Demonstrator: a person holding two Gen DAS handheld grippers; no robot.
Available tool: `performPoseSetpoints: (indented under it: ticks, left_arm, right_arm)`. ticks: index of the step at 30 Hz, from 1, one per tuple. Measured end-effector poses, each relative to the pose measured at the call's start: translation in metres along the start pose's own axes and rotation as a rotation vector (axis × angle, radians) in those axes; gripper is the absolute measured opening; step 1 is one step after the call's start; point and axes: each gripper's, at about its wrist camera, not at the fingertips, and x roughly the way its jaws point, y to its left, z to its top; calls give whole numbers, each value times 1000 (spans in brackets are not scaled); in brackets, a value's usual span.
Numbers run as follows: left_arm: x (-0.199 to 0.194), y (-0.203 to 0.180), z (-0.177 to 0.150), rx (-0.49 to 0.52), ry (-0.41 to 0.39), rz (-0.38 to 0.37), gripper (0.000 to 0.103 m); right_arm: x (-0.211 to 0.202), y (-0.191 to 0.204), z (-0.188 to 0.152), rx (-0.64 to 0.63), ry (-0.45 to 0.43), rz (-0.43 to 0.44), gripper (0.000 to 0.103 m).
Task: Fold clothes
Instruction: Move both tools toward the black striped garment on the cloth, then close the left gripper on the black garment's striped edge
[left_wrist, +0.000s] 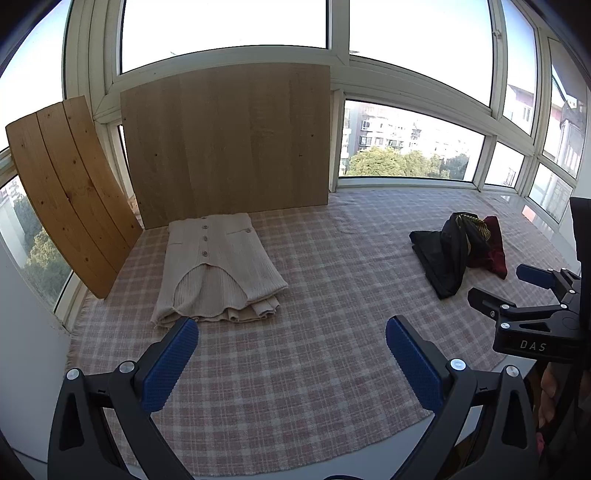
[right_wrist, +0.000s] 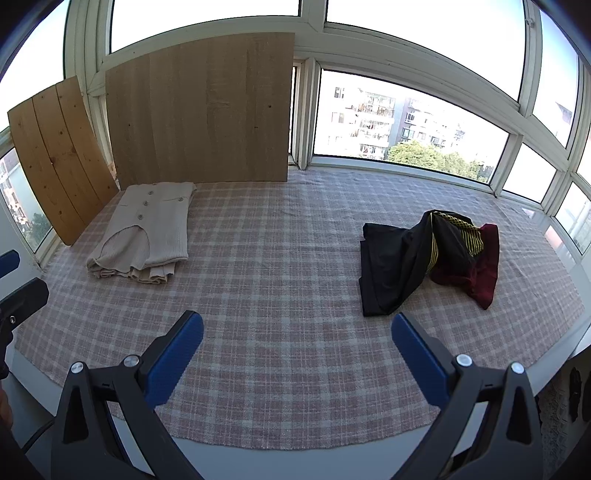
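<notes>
A beige knit cardigan (left_wrist: 218, 269) (right_wrist: 147, 232) with buttons lies folded at the far left of the checked cloth (left_wrist: 314, 332) (right_wrist: 288, 295). A crumpled black and dark red garment (left_wrist: 458, 251) (right_wrist: 432, 262) with yellow stripes lies to the right. My left gripper (left_wrist: 291, 336) hovers open over the cloth's near part, just short of the cardigan's hem, with nothing between its blue pads. My right gripper (right_wrist: 297, 332) is open too, empty, its right finger close to the dark garment. The right gripper (left_wrist: 513, 284) also shows at the right edge of the left wrist view.
Two wooden boards (left_wrist: 225, 144) (left_wrist: 70, 192) lean against the window frames behind the cardigan. Windows (right_wrist: 406, 122) surround the surface on the far and right sides. The cloth's near edge (right_wrist: 295, 443) ends above a pale ledge. A hand (left_wrist: 550, 391) shows at lower right.
</notes>
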Motion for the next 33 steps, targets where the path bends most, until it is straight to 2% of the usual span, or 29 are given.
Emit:
performPoseSetpoints:
  ticks: [20, 28, 33]
  left_arm:
    - [43, -2, 35, 40, 11, -50, 103]
    - [61, -9, 47, 74, 21, -90, 103]
    - [72, -20, 58, 91, 24, -107, 103]
  right_arm:
    - [32, -15, 26, 53, 22, -54, 103]
    - [41, -26, 34, 75, 35, -103, 103]
    - [50, -46, 37, 93, 49, -152, 103]
